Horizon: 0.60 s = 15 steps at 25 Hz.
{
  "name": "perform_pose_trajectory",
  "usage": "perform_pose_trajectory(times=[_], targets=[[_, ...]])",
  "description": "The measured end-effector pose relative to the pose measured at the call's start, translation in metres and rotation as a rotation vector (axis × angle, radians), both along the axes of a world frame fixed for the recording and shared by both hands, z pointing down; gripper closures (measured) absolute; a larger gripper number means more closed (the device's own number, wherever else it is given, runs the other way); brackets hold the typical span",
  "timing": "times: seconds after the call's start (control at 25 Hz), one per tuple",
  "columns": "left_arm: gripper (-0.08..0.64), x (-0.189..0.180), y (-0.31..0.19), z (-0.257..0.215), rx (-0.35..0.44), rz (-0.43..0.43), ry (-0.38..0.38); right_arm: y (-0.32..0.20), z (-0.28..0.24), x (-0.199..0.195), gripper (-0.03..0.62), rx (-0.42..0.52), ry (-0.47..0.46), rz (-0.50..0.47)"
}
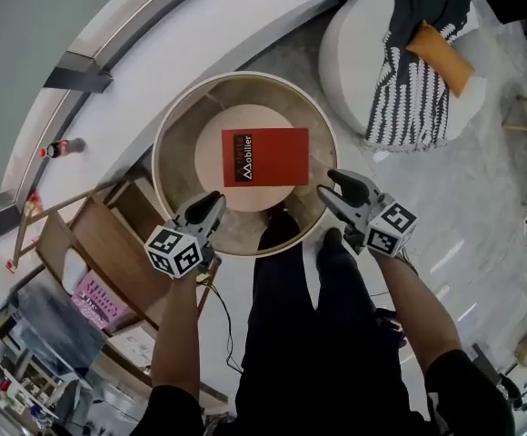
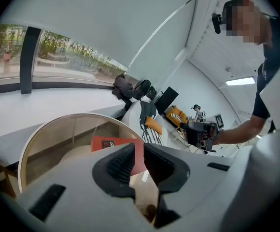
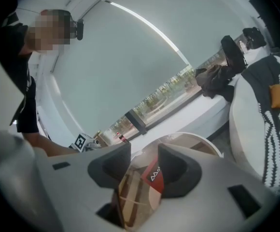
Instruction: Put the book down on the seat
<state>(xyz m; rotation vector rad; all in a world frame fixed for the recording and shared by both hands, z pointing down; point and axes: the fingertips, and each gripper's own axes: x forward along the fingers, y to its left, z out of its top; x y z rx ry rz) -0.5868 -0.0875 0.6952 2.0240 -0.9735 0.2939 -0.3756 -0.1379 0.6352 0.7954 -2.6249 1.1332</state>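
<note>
A red book [image 1: 264, 156] with white lettering lies flat on the pale cushion of a round wooden tub seat [image 1: 180, 125]. Neither gripper touches it. My left gripper [image 1: 214, 202] hovers over the seat's near-left rim, its jaws shut with nothing between them. My right gripper [image 1: 330, 185] hangs over the near-right rim, jaws open and empty. In the left gripper view the book [image 2: 106, 143] shows just beyond the shut left gripper [image 2: 139, 151]. The right gripper view has the book [image 3: 154, 178] in the gap of the open right gripper [image 3: 144, 153].
A white round pouf [image 1: 354, 44] at the back right carries a black-and-white throw [image 1: 409, 98] and an orange cushion [image 1: 441, 53]. A wooden shelf unit [image 1: 91, 243] stands at the left. A small bottle [image 1: 56, 149] sits on the window ledge. The person's legs [image 1: 309, 334] stand right in front of the seat.
</note>
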Motion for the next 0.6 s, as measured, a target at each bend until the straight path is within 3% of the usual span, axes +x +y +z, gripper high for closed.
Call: perform_pose_trajectory(times=[0.12, 0.36, 0.6], targets=[[0.448, -0.004, -0.005, 0.034, -0.038, -0.006, -0.006, -0.002, 0.033, 0.002, 0.432, -0.036, 0.0, 0.016], [0.41, -0.005, -0.009, 0.106, -0.115, 0.004, -0.017, 0.005, 0.111, 0.003, 0.43, -0.131, 0.024, 0.044], [0.391, -0.017, -0.008, 0.148, -0.173, -0.008, -0.042, 0.014, 0.171, 0.006, 0.43, -0.196, 0.09, 0.066]])
